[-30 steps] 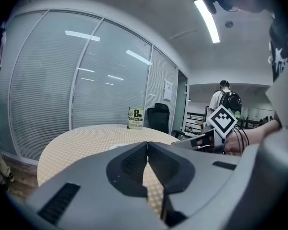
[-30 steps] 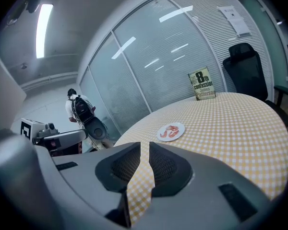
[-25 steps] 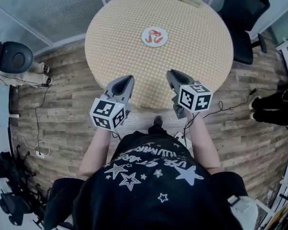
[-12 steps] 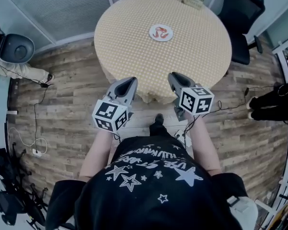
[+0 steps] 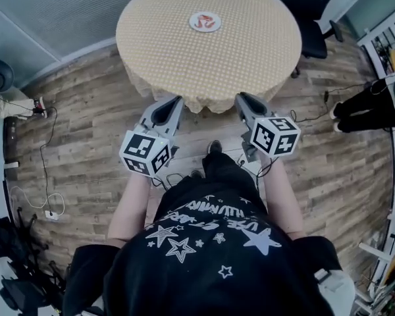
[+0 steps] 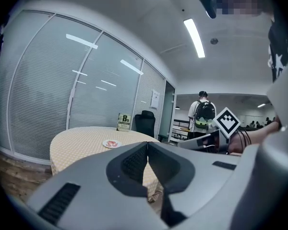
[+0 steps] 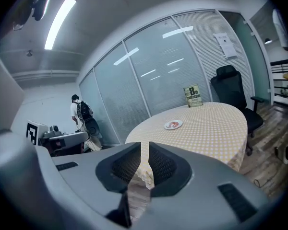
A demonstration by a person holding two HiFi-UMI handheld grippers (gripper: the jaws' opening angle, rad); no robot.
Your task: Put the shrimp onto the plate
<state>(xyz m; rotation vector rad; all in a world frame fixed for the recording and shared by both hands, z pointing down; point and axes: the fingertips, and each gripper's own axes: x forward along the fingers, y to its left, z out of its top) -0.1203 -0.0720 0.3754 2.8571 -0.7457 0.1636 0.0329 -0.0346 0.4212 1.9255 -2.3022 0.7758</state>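
A small white plate (image 5: pixel 205 22) with the red shrimp (image 5: pixel 206 23) lying on it sits on the far part of the round, yellow-checked table (image 5: pixel 184 64). Both grippers hang over the wooden floor, short of the table's near edge. My left gripper (image 5: pixel 173 101) is shut with nothing in it, and so is my right gripper (image 5: pixel 243 98). The left gripper view shows the plate (image 6: pixel 112 143) far beyond the shut left gripper (image 6: pixel 147 145). In the right gripper view the plate (image 7: pixel 173 124) lies well past the right gripper (image 7: pixel 144 146), whose jaws show only a hairline slit.
A black office chair (image 5: pixel 309 12) stands at the table's far right, and a number sign (image 7: pixel 193 96) stands on the table's back edge. Cables (image 5: pixel 43 176) trail over the floor at left. A person with a backpack (image 6: pixel 204 114) stands in the background. Glass walls with blinds lie behind the table.
The table has drawn away from me. Both grippers, earlier over its near edge, now hang over the floor in front of it. Both stay shut and empty.
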